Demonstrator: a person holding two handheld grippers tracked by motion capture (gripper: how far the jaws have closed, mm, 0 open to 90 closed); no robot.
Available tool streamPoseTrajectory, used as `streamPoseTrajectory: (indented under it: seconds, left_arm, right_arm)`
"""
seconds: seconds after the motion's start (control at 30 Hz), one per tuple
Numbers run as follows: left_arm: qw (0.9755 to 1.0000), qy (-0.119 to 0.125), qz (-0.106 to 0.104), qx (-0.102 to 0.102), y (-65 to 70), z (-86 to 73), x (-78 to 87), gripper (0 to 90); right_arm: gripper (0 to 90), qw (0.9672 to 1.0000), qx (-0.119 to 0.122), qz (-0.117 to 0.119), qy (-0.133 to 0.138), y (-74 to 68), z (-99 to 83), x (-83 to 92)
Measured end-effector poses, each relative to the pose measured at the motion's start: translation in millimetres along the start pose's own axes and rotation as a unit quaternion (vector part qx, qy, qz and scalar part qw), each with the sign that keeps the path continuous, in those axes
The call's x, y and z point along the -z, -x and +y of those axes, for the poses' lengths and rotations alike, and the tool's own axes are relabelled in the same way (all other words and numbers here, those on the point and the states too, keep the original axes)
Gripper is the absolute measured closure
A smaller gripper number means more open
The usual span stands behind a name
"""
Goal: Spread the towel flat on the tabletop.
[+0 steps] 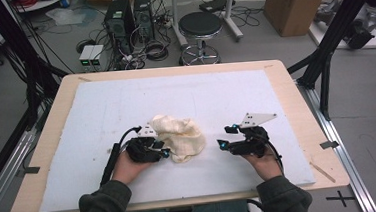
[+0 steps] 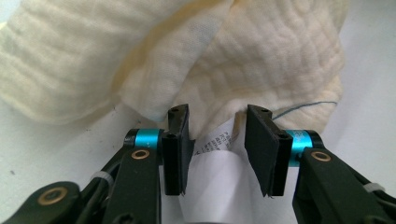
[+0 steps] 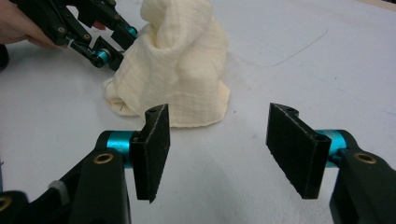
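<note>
- High view: the left gripper lies low on the white mat, carried by the person's left hand, whose forearm comes up from the bottom edge in a dark green sleeve. The gripper points to the right, its tip at the near left edge of the cream cloth.
- The cloth sits bunched in a loose heap near the middle of the mat, a little toward the person's side, between the two grippers.
- The right gripper is held by the right hand, angled leftward toward the cloth but apart from it, with bare mat between its tip and the heap.
- Left gripper view: the left gripper has its jaws partly apart, one on each side of a white care label that hangs from the cloth. A gap shows between each pad and the label, so nothing is pinched; the fingers are loose about it. A thin blue thread trails from the cloth's edge at the right.
- Right gripper view: the right gripper has its jaws spread wide with only mat between them, released and holding nothing. The cloth stands ahead as a tall crumpled mound, and the left gripper reaches in at its far left side, low to the mat.
</note>
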State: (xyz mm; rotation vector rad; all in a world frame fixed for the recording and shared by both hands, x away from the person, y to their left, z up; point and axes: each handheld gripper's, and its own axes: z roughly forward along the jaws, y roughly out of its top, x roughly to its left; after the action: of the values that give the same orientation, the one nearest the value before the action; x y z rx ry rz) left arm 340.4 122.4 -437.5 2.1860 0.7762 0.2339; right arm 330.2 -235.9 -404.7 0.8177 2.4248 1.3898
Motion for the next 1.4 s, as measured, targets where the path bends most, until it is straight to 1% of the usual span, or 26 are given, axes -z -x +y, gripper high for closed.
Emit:
streamPoseTrajectory:
  seconds: [0.03, 0.1, 0.13, 0.17, 0.2, 0.23, 0.27, 0.3, 0.33, 0.37, 0.4, 0.57, 0.67, 0.77, 0.83, 0.87, 0.97, 1.07, 1.2, 1.23, 1.3, 1.33, 1.37, 1.4]
  left_arm:
    - [1.0000, 0.000, 0.000, 0.000, 0.0, 0.0, 0.0, 62.6]
    - [1.0000, -0.001, 0.007, -0.005, 0.8, -0.2, -0.4, 64.2]
    - [0.9999, -0.001, 0.011, -0.007, 0.9, -0.1, -0.7, 68.1]
    - [0.9998, -0.003, 0.015, -0.010, 0.9, 0.1, -0.6, 68.1]
    - [0.9995, -0.004, 0.025, -0.016, 2.4, 0.1, -1.1, 71.5]
    - [0.9995, -0.004, 0.025, -0.016, 2.4, 0.1, -1.1, 73.0]
    - [0.9993, -0.004, 0.031, -0.019, 3.4, 0.2, -1.3, 73.0]
    - [0.9991, -0.006, 0.035, -0.025, 3.8, 0.4, -1.3, 74.7]
    - [0.9990, -0.006, 0.037, -0.026, 4.1, 0.4, -1.4, 77.1]
    - [0.9989, -0.006, 0.039, -0.024, 4.3, 0.4, -1.5, 77.1]
    - [0.9988, -0.006, 0.040, -0.026, 4.4, 0.4, -1.4, 79.0]
    - [0.9985, -0.008, 0.046, -0.029, 5.5, 1.2, -0.1, 82.6]
    - [0.9987, -0.008, 0.041, -0.030, 6.6, 1.5, 3.5, 83.5]
    - [0.9984, -0.002, 0.042, -0.038, 9.0, 2.1, 12.0, 83.6]
    - [0.9983, 0.008, 0.042, -0.038, 9.9, 1.3, 19.8, 83.6]
    - [0.9982, 0.011, 0.044, -0.039, 10.2, 0.5, 24.0, 83.6]
    - [0.9980, 0.019, 0.047, -0.039, 10.7, -3.6, 35.5, 83.6]
    - [0.9974, 0.023, 0.055, -0.039, 11.0, -9.1, 47.4, 83.6]
    - [0.9966, 0.028, 0.067, -0.040, 10.8, -18.0, 63.3, 83.6]
    - [0.9964, 0.030, 0.068, -0.041, 10.5, -20.4, 67.0, 83.6]
    - [0.9961, 0.033, 0.072, -0.039, 10.9, -25.7, 75.0, 83.6]
    - [0.9960, 0.037, 0.073, -0.037, 11.3, -28.6, 78.7, 83.5]
    - [0.9958, 0.039, 0.074, -0.038, 11.8, -31.4, 82.3, 83.5]
    - [0.9956, 0.040, 0.075, -0.040, 12.0, -34.4, 85.6, 83.6]
  right_arm:
    - [39.3, 1.0000, 0.000, 0.000, 0.000, 0.0, 0.0, 0.0]
    - [39.3, 1.0000, -0.001, -0.002, 0.000, 0.7, -0.5, -0.8]
    - [39.3, 1.0000, -0.002, 0.000, -0.003, 0.7, -0.9, -2.3]
    - [39.3, 1.0000, -0.002, 0.000, -0.003, 0.7, -0.9, -2.3]
    - [39.4, 1.0000, 0.000, -0.002, -0.005, 0.6, -1.0, -4.4]
    - [39.4, 1.0000, 0.000, -0.002, -0.005, 0.6, -1.0, -4.4]
    - [39.3, 1.0000, 0.002, -0.001, -0.007, 0.5, -1.1, -5.3]
    - [39.4, 1.0000, 0.002, -0.001, -0.010, 0.0, -1.0, -6.0]
    - [39.4, 0.9999, 0.007, -0.002, -0.012, 0.2, -0.9, -7.4]
    - [39.4, 0.9999, 0.007, -0.002, -0.012, 0.2, -0.9, -7.4]
    - [39.4, 0.9999, 0.007, -0.002, -0.013, -0.2, -1.5, -8.2]
    - [39.5, 0.9999, 0.004, 0.001, -0.014, -0.7, -2.5, -8.9]
    - [39.6, 0.9999, 0.007, 0.001, -0.015, -0.7, -2.9, -9.4]
    - [39.6, 0.9998, 0.006, 0.002, -0.016, -1.1, -3.0, -9.7]
    - [39.6, 0.9999, 0.007, 0.003, -0.014, -1.6, -2.9, -9.8]
    - [39.6, 0.9999, 0.010, 0.003, -0.013, -1.5, -2.8, -9.7]
    - [39.9, 0.9999, 0.009, 0.004, -0.012, -2.6, -2.6, -9.5]
    - [40.0, 0.9999, 0.010, 0.006, -0.010, -3.7, -1.9, -9.1]
    - [40.8, 0.9999, 0.009, 0.010, 0.000, -6.4, 1.1, -7.3]
    - [40.9, 0.9999, 0.011, 0.010, 0.002, -7.5, 2.0, -7.6]
    - [41.3, 0.9998, 0.015, 0.016, -0.001, -10.6, 3.5, -9.1]
    - [41.6, 0.9995, 0.022, 0.021, -0.001, -14.6, 5.5, -12.1]
    - [41.6, 0.9995, 0.022, 0.021, -0.001, -14.6, 5.5, -12.1]
    - [42.0, 0.9992, 0.028, 0.029, -0.004, -19.1, 8.0, -15.5]
